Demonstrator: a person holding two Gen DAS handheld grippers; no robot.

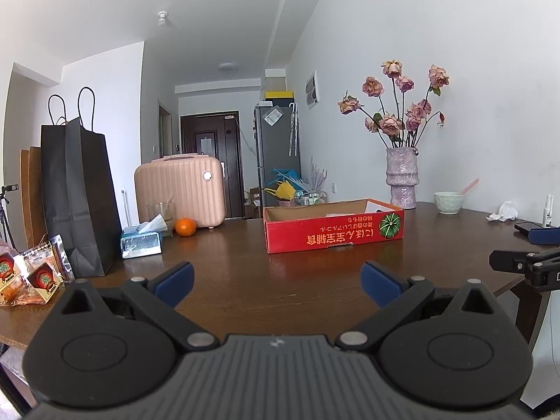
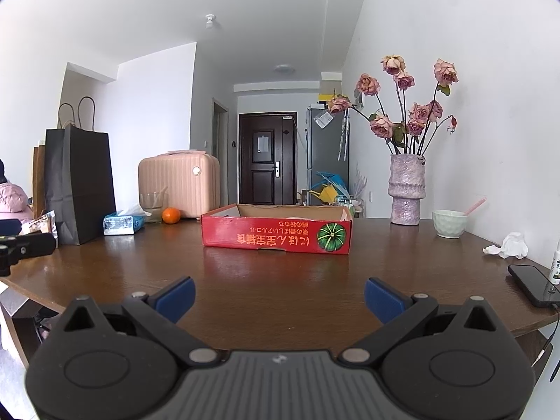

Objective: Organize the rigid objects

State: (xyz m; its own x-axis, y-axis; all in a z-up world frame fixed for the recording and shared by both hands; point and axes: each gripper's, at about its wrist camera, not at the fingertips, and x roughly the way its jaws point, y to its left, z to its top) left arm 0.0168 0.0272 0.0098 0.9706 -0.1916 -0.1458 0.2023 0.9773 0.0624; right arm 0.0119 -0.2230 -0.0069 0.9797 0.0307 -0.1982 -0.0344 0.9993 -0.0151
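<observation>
A shallow red cardboard box [image 1: 334, 232] with a pumpkin picture stands open on the brown table [image 1: 245, 273]; it also shows in the right wrist view [image 2: 276, 238]. My left gripper [image 1: 276, 281] is open and empty, held above the table's near edge, well short of the box. My right gripper [image 2: 279, 297] is open and empty, also short of the box. The right gripper's tip [image 1: 525, 262] shows at the right edge of the left wrist view. An orange [image 1: 185, 226] sits at the back left, a mint bowl [image 2: 449, 223] with a pink spoon at the back right.
A black paper bag [image 1: 78, 192], tissue pack [image 1: 141, 243], glass [image 1: 161, 213] and snack packets [image 1: 31, 276] stand at the left. A pink suitcase [image 1: 180, 189] is behind. A vase of roses [image 2: 406, 192], crumpled tissue [image 2: 511, 245], phone [image 2: 532, 285] and small bottle [image 2: 555, 266] are at the right.
</observation>
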